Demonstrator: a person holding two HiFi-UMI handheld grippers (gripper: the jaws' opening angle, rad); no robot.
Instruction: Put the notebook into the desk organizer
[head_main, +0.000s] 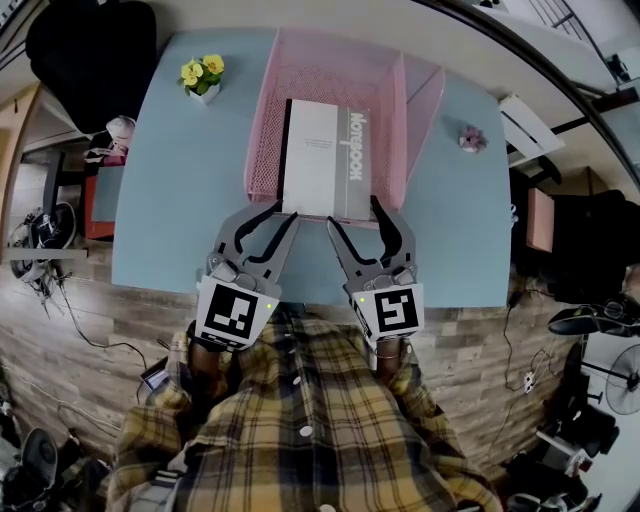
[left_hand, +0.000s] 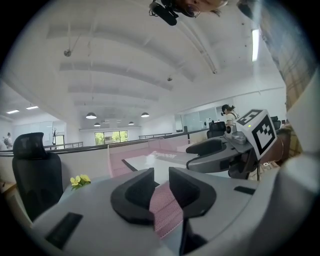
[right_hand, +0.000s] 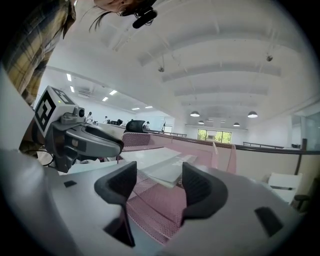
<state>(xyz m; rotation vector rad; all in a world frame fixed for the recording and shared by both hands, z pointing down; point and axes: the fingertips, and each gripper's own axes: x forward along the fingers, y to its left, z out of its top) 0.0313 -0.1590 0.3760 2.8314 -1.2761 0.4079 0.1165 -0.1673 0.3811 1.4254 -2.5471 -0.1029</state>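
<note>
A grey and white notebook (head_main: 325, 160) lies flat inside the pink mesh desk organizer (head_main: 330, 60) on the blue table, its near end over the organizer's front edge. My left gripper (head_main: 272, 213) is at the organizer's near left corner. In the left gripper view its jaws (left_hand: 161, 187) stand narrow, with the pink mesh (left_hand: 165, 207) pinched between the pads. My right gripper (head_main: 357, 215) is at the near right corner. Its jaws (right_hand: 159, 187) stand wide apart over the mesh (right_hand: 160, 212), and the notebook (right_hand: 157, 162) lies just beyond them, untouched.
A small pot of yellow flowers (head_main: 202, 76) stands at the table's (head_main: 170, 200) far left. A small purple object (head_main: 472, 138) sits to the right of the organizer. A black chair (head_main: 90, 50) is behind the table's left corner.
</note>
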